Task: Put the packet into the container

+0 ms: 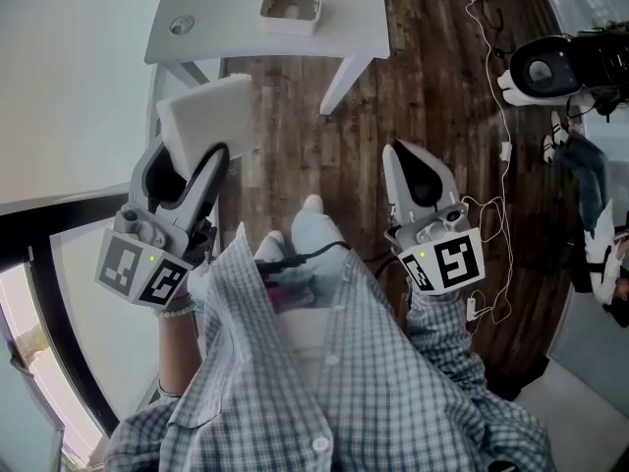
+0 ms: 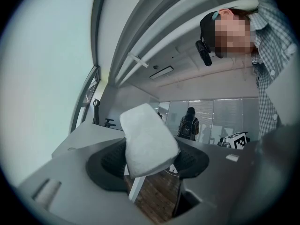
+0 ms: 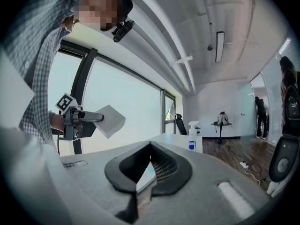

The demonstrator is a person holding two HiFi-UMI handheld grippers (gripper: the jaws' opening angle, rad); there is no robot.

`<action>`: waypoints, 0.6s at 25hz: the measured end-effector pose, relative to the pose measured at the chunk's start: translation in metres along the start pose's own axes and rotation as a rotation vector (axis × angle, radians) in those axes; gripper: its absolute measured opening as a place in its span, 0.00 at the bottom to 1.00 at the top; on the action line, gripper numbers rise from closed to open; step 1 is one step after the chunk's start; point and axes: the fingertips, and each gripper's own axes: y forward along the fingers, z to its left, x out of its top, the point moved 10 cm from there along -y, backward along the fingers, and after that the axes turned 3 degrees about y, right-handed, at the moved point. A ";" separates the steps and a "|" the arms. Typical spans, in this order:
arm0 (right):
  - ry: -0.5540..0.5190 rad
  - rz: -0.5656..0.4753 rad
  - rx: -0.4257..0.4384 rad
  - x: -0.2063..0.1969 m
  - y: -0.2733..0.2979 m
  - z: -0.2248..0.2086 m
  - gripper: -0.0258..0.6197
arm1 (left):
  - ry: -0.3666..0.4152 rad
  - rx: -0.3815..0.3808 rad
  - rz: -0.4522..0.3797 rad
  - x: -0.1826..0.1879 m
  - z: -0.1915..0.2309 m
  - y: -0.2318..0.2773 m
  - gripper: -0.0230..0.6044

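Packet (image 1: 204, 114) is up in the air, pinched between the left gripper's (image 1: 192, 160) jaws. They sit fairly wide around its thick white body, and most of it pokes out past the tips. It's on the near side of the white surface (image 1: 226, 23), well apart from the container (image 1: 293, 24) sitting on top. Right gripper (image 1: 398, 155) is empty, jaws closed tip to tip, over the wood floor (image 1: 295, 155).

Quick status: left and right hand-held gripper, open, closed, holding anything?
Left hand-held gripper: closed on the white packet.
Right hand-held gripper: closed, nothing between the jaws.
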 end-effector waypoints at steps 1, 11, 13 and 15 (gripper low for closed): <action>0.001 -0.004 0.003 0.001 0.001 -0.004 0.04 | 0.006 0.002 0.000 0.002 -0.001 0.004 0.47; 0.010 -0.034 0.022 0.005 0.007 -0.040 0.04 | 0.082 0.009 0.030 0.009 -0.014 0.037 0.47; 0.008 -0.038 0.030 0.003 0.008 -0.045 0.04 | 0.083 0.010 0.022 0.008 -0.016 0.043 0.47; 0.007 -0.047 0.042 0.003 0.009 -0.051 0.04 | 0.081 0.019 0.012 0.007 -0.020 0.048 0.47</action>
